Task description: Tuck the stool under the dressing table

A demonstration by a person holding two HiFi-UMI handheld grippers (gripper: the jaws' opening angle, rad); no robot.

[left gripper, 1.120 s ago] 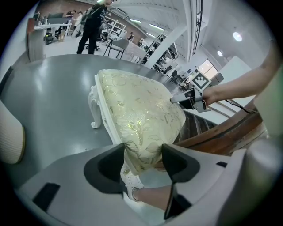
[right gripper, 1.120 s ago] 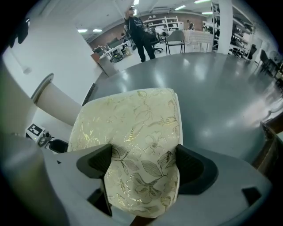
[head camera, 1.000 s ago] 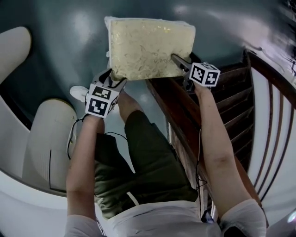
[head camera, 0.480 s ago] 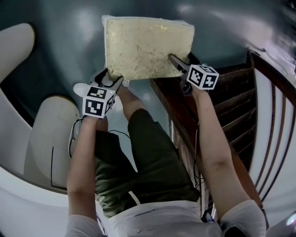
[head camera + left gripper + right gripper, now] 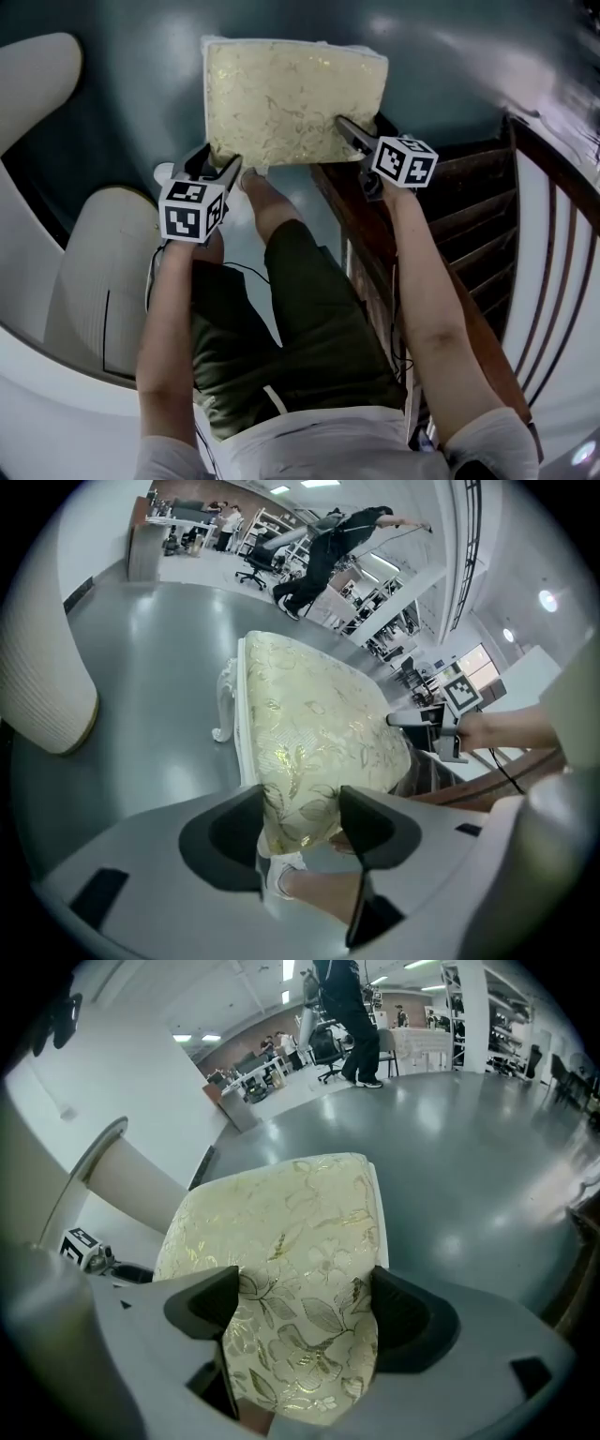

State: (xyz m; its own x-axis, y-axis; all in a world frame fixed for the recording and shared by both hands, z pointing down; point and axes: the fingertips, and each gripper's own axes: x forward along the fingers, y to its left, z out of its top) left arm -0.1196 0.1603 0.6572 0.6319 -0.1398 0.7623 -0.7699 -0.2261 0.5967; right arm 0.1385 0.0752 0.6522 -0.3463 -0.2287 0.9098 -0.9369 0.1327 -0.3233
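Note:
The stool (image 5: 291, 98) has a cream cushion with a gold flower pattern on a white frame; one white leg (image 5: 223, 705) shows. It stands on the grey floor in front of me. My left gripper (image 5: 220, 171) is at its near left corner. Its jaws have just been closing, and the cushion (image 5: 309, 714) fills the gap of the left gripper (image 5: 302, 801), pressed by both pads. My right gripper (image 5: 349, 134) grips the near right corner, and the cushion (image 5: 281, 1213) is wedged between the pads of the right gripper (image 5: 305, 1283). The dark wooden dressing table (image 5: 450, 216) is at the right.
A rounded white furniture piece (image 5: 103, 281) curves along the left, and a ribbed white body (image 5: 42, 686) shows beside the stool. My knee (image 5: 261, 192) is just below the cushion's near edge. Grey glossy floor (image 5: 141, 84) lies beyond the stool. People and office chairs stand far off.
The left gripper has rolled at the stool's near left corner and its jaws have drawn in on the cushion. The stool sits slightly further left in the head view. The right gripper keeps its hold.

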